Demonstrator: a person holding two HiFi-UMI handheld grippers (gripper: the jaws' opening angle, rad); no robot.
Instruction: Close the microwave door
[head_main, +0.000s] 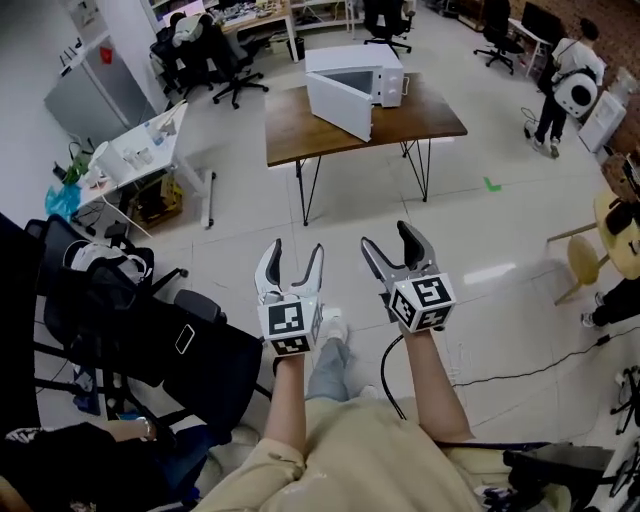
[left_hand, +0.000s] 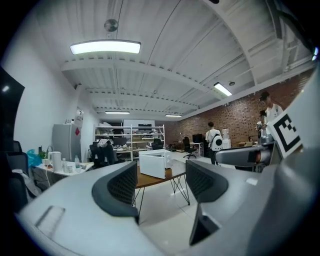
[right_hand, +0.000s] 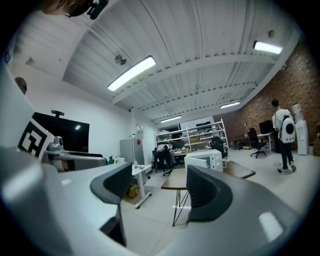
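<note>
Left gripper (head_main: 296, 252) was held out low in front, jaws wide apart, nothing between them. Right gripper (head_main: 388, 238) beside it was the same: wide, empty. Well ahead, the microwave (head_main: 372, 72) sat on the table (head_main: 430, 118) with its door (head_main: 338, 106) swung open, seemingly hinged on its left. Neither gripper was near it.

Office-lab: desks (head_main: 150, 152), swivel chairs (head_main: 236, 62), shelving (left_hand: 129, 136)

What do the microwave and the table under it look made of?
Microwave: smooth, even white shell, likely painted metal or plastic. Table: brown, matte, wood-look top, possibly veneer; thin black legs, probably metal rod.
</note>
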